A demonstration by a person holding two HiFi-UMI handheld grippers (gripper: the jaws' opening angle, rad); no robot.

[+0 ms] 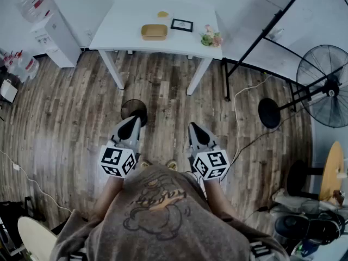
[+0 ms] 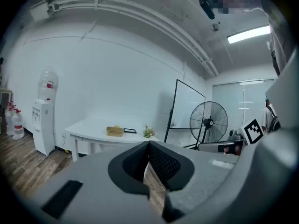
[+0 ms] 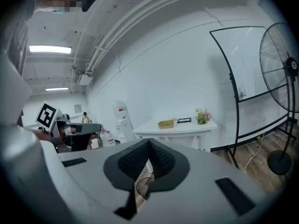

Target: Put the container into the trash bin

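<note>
Printed grey shirt (image 1: 157, 205) fills the lower frame. Left gripper (image 1: 134, 123) and right gripper (image 1: 194, 129) are held out before it, both jaw pairs closed together with nothing between. Tan container (image 1: 154, 31) rests on white table (image 1: 119, 26), well apart from the 2 grippers. Round black bin (image 1: 134, 107) stands just beyond the left gripper.

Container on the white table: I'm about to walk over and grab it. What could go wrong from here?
1. The left gripper and right gripper are both shut; reaching the container that way would likely shove it.
2. A picture frame lies just beside it, easily knocked.
3. A cable trails across the floor at right: possible trip hazard.
</note>
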